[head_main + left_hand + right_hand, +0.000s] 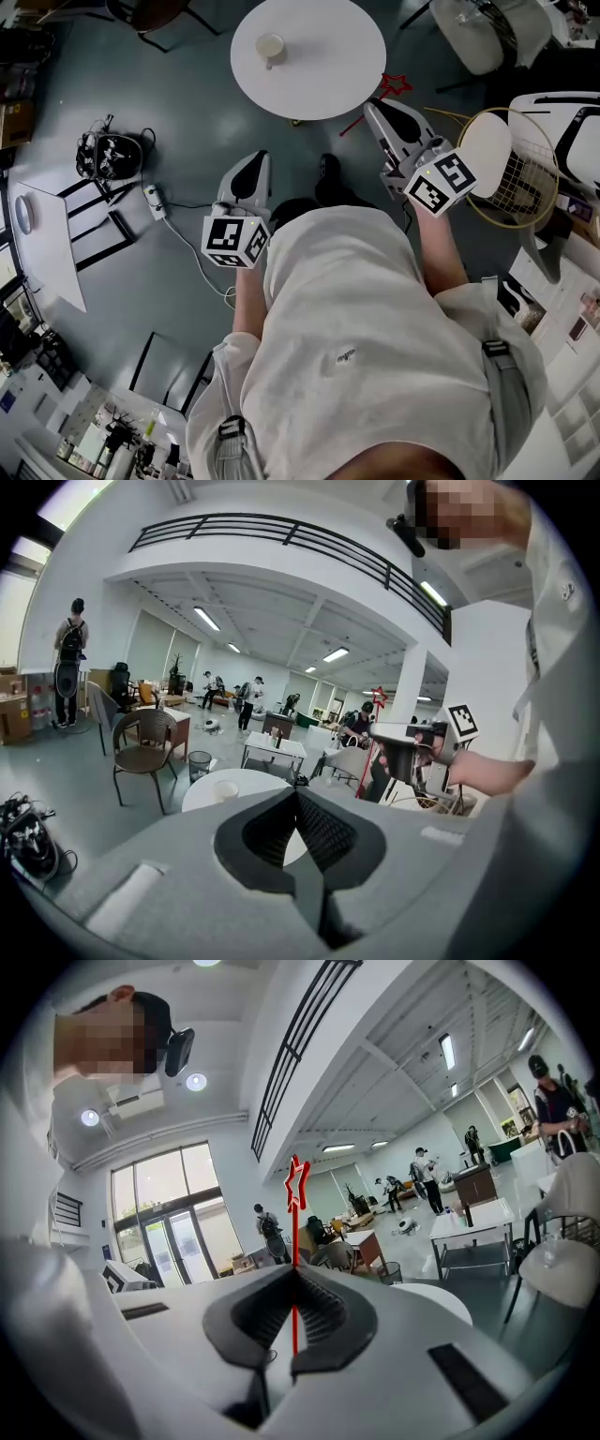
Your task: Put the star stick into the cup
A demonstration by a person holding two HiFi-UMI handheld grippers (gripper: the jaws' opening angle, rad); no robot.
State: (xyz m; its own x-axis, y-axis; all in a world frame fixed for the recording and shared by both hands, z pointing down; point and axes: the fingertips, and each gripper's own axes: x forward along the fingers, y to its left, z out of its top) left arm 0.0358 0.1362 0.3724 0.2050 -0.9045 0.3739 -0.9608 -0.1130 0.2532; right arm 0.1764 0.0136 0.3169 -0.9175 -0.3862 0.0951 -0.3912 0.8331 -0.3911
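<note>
One star stick (295, 1241) is all the job concerns, and it is pinched between the pressed-together jaws of the right gripper (373, 112), its red outline star pointing up past the jaw tips. From the head view the star sits just off the near right edge of the round white table (352, 80). The cup (270, 47) stands upright on the far left part of that table, well apart from the stick and, as far as can be seen, with nothing in it. The left gripper (254, 161) hangs lower at the person's other side, jaws closed on nothing. So the pickup looks done (my reading); carrying the stick over the cup, lowering it in and letting go remain.
</note>
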